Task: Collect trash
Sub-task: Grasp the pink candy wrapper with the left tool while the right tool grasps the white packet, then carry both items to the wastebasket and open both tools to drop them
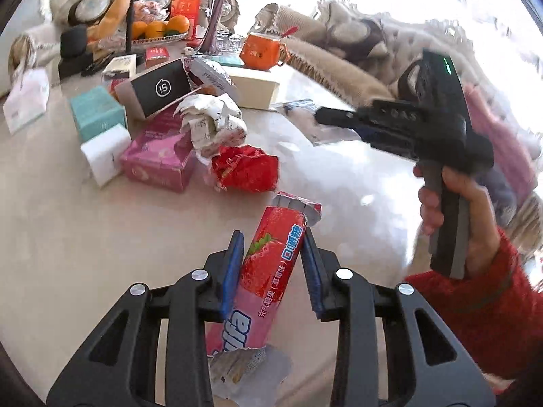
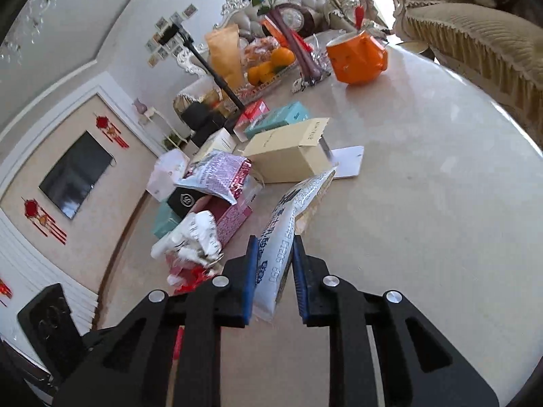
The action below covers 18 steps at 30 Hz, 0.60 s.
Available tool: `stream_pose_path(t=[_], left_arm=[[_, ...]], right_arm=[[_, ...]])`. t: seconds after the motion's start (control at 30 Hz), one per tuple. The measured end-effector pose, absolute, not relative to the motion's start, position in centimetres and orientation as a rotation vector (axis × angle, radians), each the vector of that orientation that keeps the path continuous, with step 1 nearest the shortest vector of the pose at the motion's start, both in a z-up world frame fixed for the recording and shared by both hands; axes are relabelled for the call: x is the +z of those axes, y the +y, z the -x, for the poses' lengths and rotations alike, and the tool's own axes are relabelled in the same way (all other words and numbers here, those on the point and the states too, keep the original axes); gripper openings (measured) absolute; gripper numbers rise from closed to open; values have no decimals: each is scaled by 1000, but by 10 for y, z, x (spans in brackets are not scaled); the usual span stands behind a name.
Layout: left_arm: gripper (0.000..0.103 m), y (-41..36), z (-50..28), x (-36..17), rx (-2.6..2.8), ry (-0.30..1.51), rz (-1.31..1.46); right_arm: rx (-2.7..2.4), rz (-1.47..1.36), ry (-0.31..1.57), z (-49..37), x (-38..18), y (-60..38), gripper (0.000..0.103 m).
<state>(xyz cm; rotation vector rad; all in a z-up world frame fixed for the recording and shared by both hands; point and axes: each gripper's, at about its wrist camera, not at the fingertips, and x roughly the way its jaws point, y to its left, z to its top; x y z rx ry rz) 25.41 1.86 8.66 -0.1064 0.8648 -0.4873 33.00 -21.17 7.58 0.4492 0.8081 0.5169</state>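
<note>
My left gripper is shut on a pink strawberry candy wrapper and holds it above the pale round table. My right gripper is shut on a white and blue snack packet, lifted over the table. In the left wrist view the right gripper is at the right, held by a hand in a red sleeve, with the packet at its tips. A crumpled red wrapper and crumpled white paper lie on the table.
A pink box, a teal box, a black box and a beige carton crowd the table's middle. An orange mug, a fruit tray and a vase stand at the back. A sofa lies beyond.
</note>
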Motion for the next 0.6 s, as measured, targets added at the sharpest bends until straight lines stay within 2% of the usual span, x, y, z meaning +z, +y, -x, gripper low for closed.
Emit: stream_pose_path(t=[0.2,0.37,0.47,0.6], left_arm=[[34,25,-212,106,-525,783,241],[34,0,-118,116,-546,732,170],[34,-13,-78,93,-543,766,179],[34,-29,-59,37,-505,865,193]], right_arm=[[618,-484,716,-265,100,-227,19],[714,-431,677,-165,107,-234,19],[727,-431,727,-125,91,-234,19],[680,-377,862,-89,41,-227,19]])
